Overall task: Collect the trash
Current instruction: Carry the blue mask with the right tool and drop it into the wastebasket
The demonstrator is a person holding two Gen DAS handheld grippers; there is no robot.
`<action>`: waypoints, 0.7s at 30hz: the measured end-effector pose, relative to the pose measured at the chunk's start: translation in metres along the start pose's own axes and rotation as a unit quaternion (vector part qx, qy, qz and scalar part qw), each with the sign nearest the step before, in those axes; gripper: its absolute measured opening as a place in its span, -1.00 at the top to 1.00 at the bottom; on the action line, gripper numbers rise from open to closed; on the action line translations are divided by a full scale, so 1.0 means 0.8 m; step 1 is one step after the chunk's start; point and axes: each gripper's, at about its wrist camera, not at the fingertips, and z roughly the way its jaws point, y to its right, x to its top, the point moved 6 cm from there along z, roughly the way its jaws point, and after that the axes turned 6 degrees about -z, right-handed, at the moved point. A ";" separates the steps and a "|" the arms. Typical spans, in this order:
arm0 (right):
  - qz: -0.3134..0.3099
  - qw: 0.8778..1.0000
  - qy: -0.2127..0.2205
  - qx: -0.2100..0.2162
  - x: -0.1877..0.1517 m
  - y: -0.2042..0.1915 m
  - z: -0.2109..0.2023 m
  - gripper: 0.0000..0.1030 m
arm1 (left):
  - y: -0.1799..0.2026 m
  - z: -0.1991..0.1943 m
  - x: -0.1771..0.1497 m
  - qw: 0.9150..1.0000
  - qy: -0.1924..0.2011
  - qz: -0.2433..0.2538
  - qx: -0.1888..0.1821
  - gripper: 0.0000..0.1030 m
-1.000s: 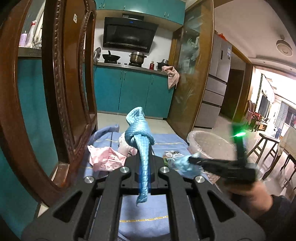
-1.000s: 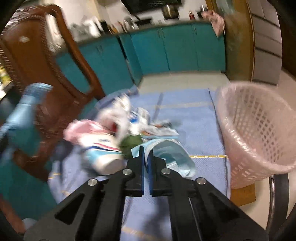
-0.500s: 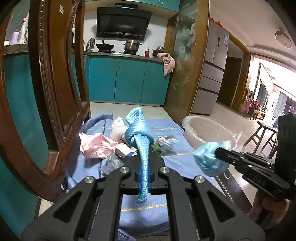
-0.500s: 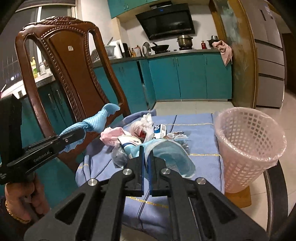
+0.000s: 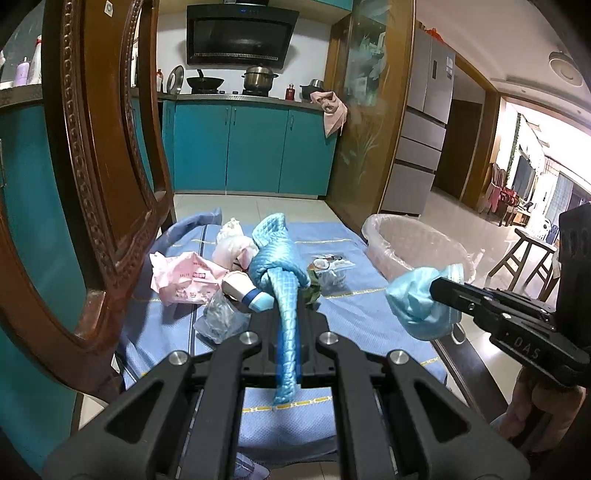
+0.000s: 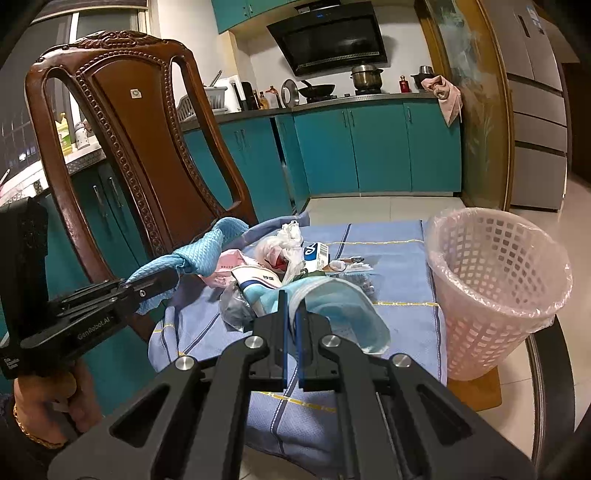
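While both hover: left gripper [image 5: 286, 314] clamps knotted cloth [image 5: 277, 262]; right gripper [image 6: 291, 314] pinches apparently a mask [image 6: 332, 299] | basket [image 6: 495, 295] beside

- Teal base cabinets [image 5: 255, 147] ran along the back wall under a dark countertop, with more teal cabinets [image 6: 251, 11] overhead.
- A black range hood [image 5: 240, 35] hung on the white wall above a wok [image 5: 205, 81] and a steel pot [image 5: 259, 78].
- A pink towel [image 5: 331, 110] draped off the counter's end.
- A carved dark-wood chair [image 6: 140, 147] stood close on the left.
- A wooden partition [image 5: 369, 110] with painted glass adjoined a silver refrigerator [image 5: 424, 122].
- Pale floor tiles [image 5: 251, 205] reflected the light.
- A wooden stool [image 5: 528, 254] stood toward a brightly lit room on the right.
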 end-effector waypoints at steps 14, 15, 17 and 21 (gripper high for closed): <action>-0.003 1.000 -0.006 -0.001 -0.003 -0.001 0.005 0.92 | 0.000 0.004 -0.001 1.000 -0.004 0.000 0.003 0.90; -0.004 1.000 -0.007 -0.001 -0.004 -0.002 0.005 0.92 | 0.000 0.003 -0.001 1.000 -0.004 0.001 0.003 0.90; -0.004 1.000 -0.007 -0.001 -0.004 -0.002 0.005 0.92 | 0.000 0.004 -0.001 1.000 -0.004 0.001 0.003 0.90; -0.005 1.000 -0.009 0.000 -0.006 -0.002 0.006 0.92 | -0.001 0.006 -0.001 1.000 -0.005 0.001 0.003 0.90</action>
